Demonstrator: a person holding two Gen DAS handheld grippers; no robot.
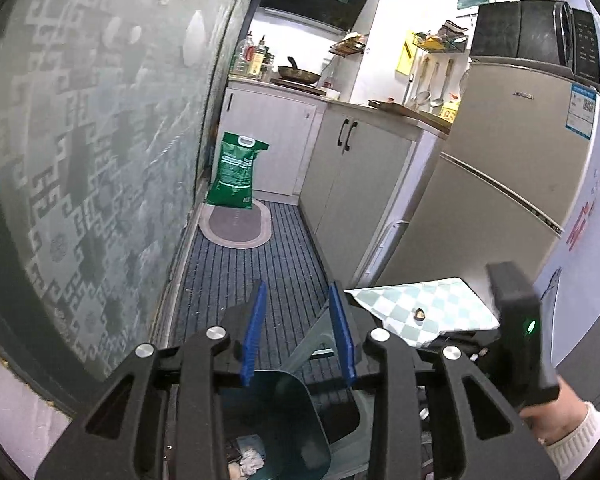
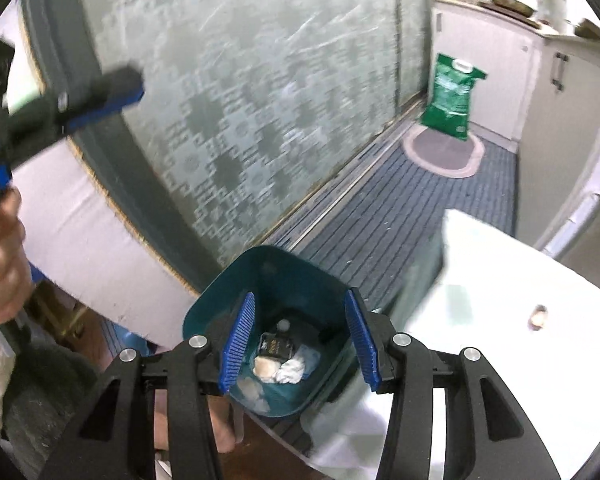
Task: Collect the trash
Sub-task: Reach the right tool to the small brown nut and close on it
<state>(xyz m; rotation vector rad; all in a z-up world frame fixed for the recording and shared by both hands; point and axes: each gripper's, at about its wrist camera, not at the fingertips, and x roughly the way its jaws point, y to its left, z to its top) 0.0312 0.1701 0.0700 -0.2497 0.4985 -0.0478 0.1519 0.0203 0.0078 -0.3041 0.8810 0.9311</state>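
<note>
While both claws stand spread, empty, right claw (image 2: 300, 338) hangs over bin (image 2: 220, 300); scrap (image 2: 538, 316) on table (image 2: 480, 264) lies rightward, nearer it than left claw (image 1: 300, 332).

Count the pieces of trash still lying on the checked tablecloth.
1: a small brownish scrap lies alone near the middle of the checked tablecloth, beside the teal bin. The black tool bodies hide part of the cloth, so more may be there.
</note>
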